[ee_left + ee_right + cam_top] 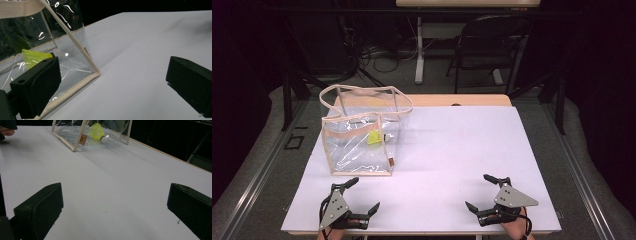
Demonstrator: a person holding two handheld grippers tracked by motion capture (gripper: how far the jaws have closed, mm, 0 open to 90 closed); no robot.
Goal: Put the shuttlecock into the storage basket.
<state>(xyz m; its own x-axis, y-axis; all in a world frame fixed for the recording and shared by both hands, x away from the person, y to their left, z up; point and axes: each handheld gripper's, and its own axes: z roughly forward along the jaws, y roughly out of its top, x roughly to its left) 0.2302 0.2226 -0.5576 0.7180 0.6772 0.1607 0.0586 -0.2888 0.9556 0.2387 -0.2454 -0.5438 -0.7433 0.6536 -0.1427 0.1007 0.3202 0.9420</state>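
1. Bag (362, 135) of clear plastic with cream trim stands upright in the left centre of the high view, on the white table (452, 150); a yellow shuttlecock (374, 137) lies inside it, seen through the wall; in the right gripper view the shuttlecock (97, 132) sits at the top centre, white cork toward the right.

2. Left gripper (354, 195), lower left of the high view, has its jaws spread wide with nothing between them; it sits just beside the bag's near bottom edge, not touching as far as I can tell; in the left gripper view the bag's corner seam (96, 72) runs between the jaws.

3. Right gripper (484, 192), lower right of the high view, is likewise wide apart and empty, well apart from the bag.

4. Judged step: the very start, both tools at rest near the table's bottom edge; nothing grasped yet.

5. Next move likely calls for the left gripper to steady the bag's rim or handle (362, 92), and the right to travel toward the upper left and reach in through the open top.
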